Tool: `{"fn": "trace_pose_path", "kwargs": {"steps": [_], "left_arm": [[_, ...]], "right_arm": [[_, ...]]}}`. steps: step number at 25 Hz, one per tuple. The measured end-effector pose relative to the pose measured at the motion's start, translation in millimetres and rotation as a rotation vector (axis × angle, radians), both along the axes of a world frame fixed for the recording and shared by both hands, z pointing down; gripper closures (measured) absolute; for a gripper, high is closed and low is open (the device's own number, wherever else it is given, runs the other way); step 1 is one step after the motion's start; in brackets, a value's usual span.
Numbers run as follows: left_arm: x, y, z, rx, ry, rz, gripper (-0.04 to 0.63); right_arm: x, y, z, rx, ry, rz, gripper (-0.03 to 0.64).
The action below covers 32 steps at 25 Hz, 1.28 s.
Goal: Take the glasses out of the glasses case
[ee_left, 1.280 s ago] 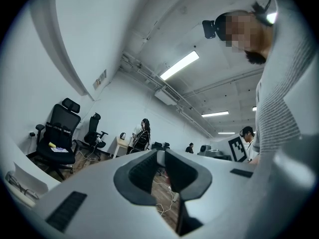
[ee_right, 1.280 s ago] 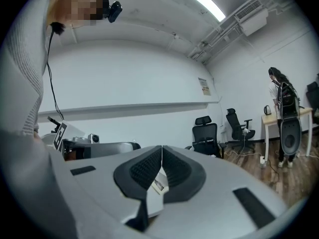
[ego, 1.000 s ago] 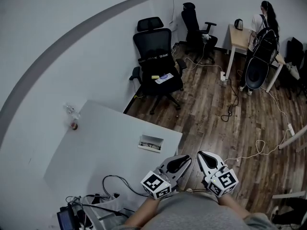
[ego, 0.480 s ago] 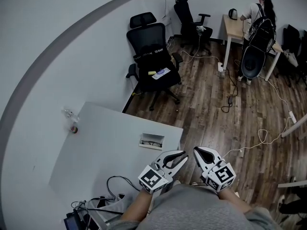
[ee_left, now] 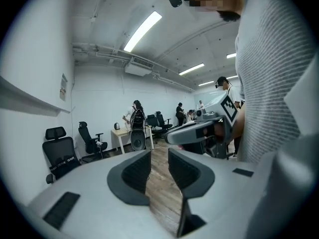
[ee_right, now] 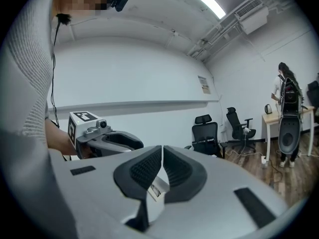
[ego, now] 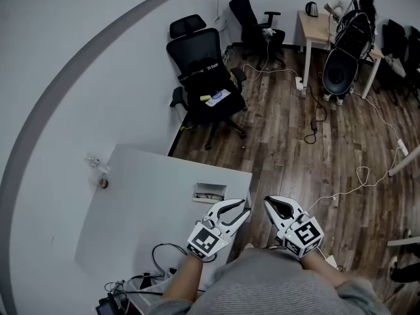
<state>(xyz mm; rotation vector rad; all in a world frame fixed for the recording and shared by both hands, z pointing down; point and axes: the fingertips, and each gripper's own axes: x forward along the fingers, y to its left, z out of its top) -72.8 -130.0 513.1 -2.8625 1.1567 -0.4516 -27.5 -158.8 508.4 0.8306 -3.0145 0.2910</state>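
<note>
1. Glasses case (ego: 209,193): a small pale oblong lying flat on the white table (ego: 138,209), close to the table edge nearest the person. It appears open on top, with dark contents. These are presumably the glasses, though they are too small to make out. In the right gripper view the glasses case (ee_right: 156,189) shows low down, beyond the jaws.
2. Left gripper (ego: 248,206): held near the case but clear of it. In its own view the left gripper (ee_left: 159,164) has its jaws apart. They have just been opening, and only wooden floor shows between them.
3. Right gripper (ego: 269,203): beside the left one and farther from the case. In its own view the right gripper (ee_right: 162,167) has its pads brought together, with only a thin slit between them and nothing held.
4. Stage (judged): this is the approach, and neither the case nor the glasses has been touched.
5. Handling (judged):
   - The case is probably light and stiff, and likely to slide on the smooth tabletop. One gripper should pin it by a side wall.
   - The glasses will be light, thin and fragile, with lenses that scratch. They are best taken by the bridge or by a temple near the hinge, never across a lens.
   - The squeeze should be gentle and the lift straight up, so the frame does not snag on the case wall.
</note>
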Motion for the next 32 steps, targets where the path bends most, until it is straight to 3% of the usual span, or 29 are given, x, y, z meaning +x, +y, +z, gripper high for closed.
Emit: {"fn": "trace_pose_path", "kwargs": {"steps": [15,32], "left_arm": [[-78.7,-20.0,62.1,-0.096,-0.380,-0.021,0.476],[-115.7,-24.6,149.8,-0.229,-0.728,0.165,0.476]], "right_arm": [[-10.0,1.0,5.9,0.005,0.025,-0.014,0.603],[-14.2,-0.7,13.0,0.007,0.061,0.006,0.603]]}}
